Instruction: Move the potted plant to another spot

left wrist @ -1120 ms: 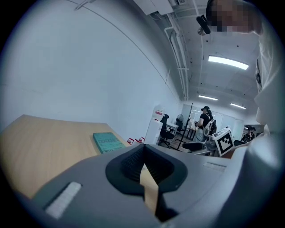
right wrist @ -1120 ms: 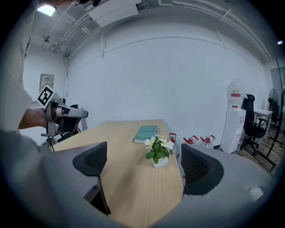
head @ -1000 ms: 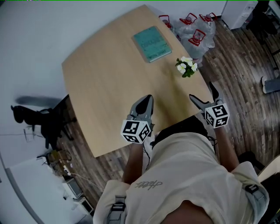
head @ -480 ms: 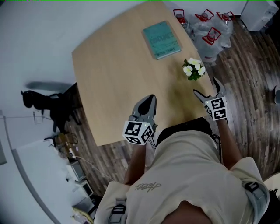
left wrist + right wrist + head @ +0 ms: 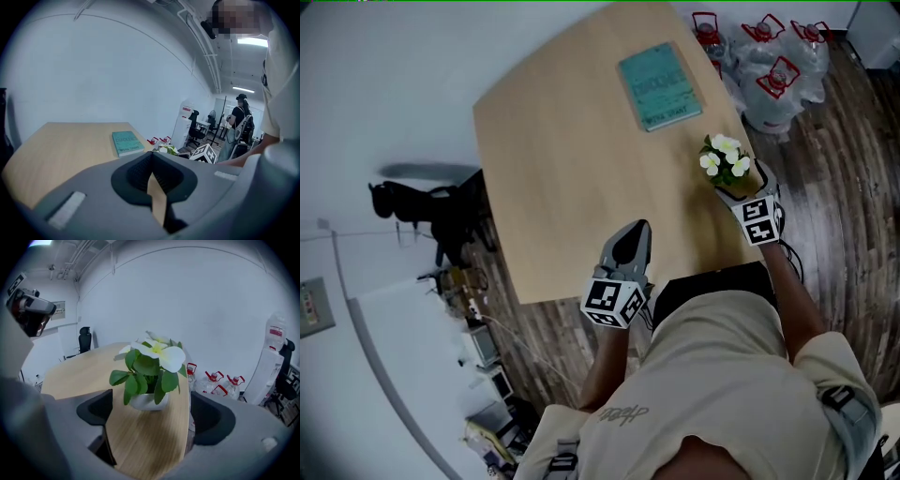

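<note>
- Risk of tipping: the potted plant (image 5: 149, 380) stands at the right edge of the table (image 5: 572, 169), near its near right corner. A jaw that nudges the small pale pot before both close could, in my judgement, push it over that edge toward the floor.
- Risk of a poor hold: the right hand-held gripper (image 5: 151, 414) has its jaws spread wide, one to each side of the pot and apart from it. Closing on drooping leaves rather than the pot wall would likely give a slipping grip or crush foliage.
- Risk of top-heaviness: white flowers and leaves spread wider than the pot, so a low or off-centre pinch may let it tilt on lifting.
- Idle tool: the left hand-held gripper (image 5: 151, 171) has its jaws pressed together with nothing between them, above the near edge of the table, well apart from the plant.
- Obstacle check: the teal book (image 5: 660, 84) lies flat near the far edge, away from the plant.
- Hard to make out: leaves cover much of the pot in both views. The head view hides the right jaw tips beneath the foliage, so how far the pot sits inside the jaws cannot be told.
</note>
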